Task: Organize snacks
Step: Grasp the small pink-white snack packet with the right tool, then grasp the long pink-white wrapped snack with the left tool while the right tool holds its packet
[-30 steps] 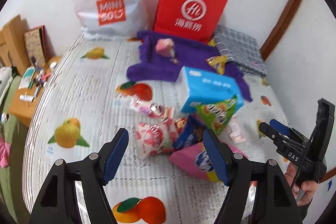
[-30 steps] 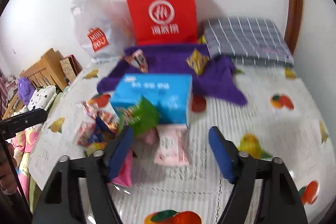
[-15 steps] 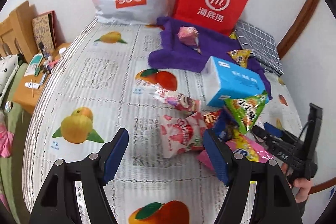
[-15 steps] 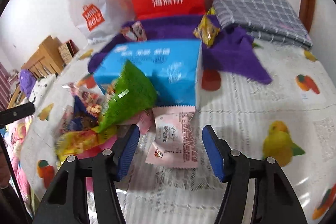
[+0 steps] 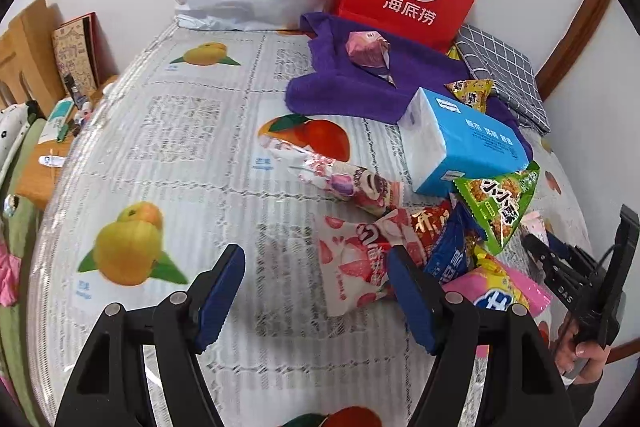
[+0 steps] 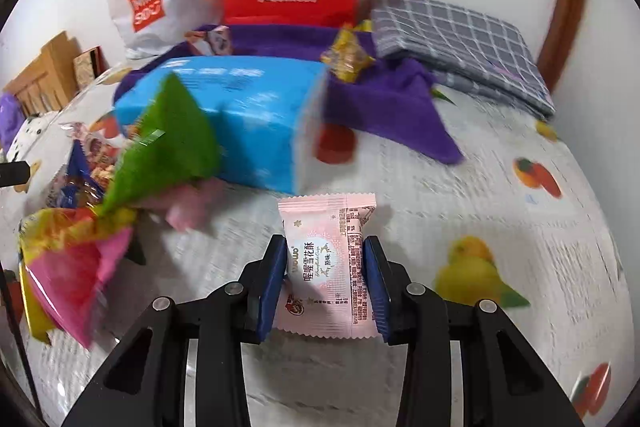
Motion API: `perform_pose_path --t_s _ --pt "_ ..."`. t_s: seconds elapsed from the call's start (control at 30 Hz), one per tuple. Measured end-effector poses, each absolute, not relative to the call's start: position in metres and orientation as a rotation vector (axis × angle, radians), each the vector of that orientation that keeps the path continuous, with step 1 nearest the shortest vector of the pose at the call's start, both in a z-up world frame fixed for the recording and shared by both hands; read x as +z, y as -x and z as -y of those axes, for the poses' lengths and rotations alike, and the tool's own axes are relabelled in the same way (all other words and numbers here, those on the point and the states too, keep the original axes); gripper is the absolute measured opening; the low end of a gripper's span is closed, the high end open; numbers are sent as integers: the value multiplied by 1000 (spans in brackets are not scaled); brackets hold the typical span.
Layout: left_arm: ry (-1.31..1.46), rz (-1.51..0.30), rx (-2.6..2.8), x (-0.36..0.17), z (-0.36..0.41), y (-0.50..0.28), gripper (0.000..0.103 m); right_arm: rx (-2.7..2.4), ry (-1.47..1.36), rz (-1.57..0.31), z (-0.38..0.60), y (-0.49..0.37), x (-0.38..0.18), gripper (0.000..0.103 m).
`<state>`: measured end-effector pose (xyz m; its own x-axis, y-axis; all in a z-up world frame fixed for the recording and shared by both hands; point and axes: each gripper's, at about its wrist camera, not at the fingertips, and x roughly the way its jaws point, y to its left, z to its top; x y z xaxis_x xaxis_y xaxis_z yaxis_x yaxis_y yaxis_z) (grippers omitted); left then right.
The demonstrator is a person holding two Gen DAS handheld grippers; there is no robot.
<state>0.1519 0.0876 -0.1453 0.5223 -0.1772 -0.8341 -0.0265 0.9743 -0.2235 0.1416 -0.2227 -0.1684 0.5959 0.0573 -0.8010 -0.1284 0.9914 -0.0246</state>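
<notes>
Our right gripper (image 6: 325,281) has just been closing its jaws, and the pale pink snack packet (image 6: 328,267) now sits between them, one blue pad against each long edge. A second ago those jaws stood spread above the bed (image 6: 460,227), with the packet lying ahead of them and untouched; since then we have come down over it. The packet looks flat on the bed cover rather than lifted, so we judge the pinch as only just made, and the wrapper is thin enough that it may crumple or slip when raised.

Our left gripper (image 5: 316,293) has its jaws spread as wide as before, with nothing between them. It has sunk closer to the bed. The strawberry-print packet (image 5: 352,267) lies just ahead, partly behind the right-hand pad, at the near edge of the snack heap beside the blue tissue pack (image 5: 464,143).

For the task, we take this as the first item secured; the heap itself looks unsorted.
</notes>
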Motion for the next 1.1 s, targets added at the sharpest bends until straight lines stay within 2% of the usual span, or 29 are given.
perform_pose_path --t_s 0.2,0.67,0.73,0.9,1.0,1.1 --pt "259 -1048 -100 -154 -80 -173 71 146 -36 -954 241 -146 -173 41" --pt "323 -1078 -113 -173 -65 -227 70 124 28 -961 229 -147 -174 43" --pt "301 -1067 -111 -173 -60 -232 65 126 30 -962 229 -147 -174 44" --pt "234 -1040 -124 -173 -51 -235 36 127 30 -962 229 -147 -174 45" --pt "247 -1045 -166 -171 -53 -235 28 126 33 -962 229 -147 -174 45" --pt "235 -1023 -171 -162 -56 -229 26 128 30 -962 229 -148 -174 45"
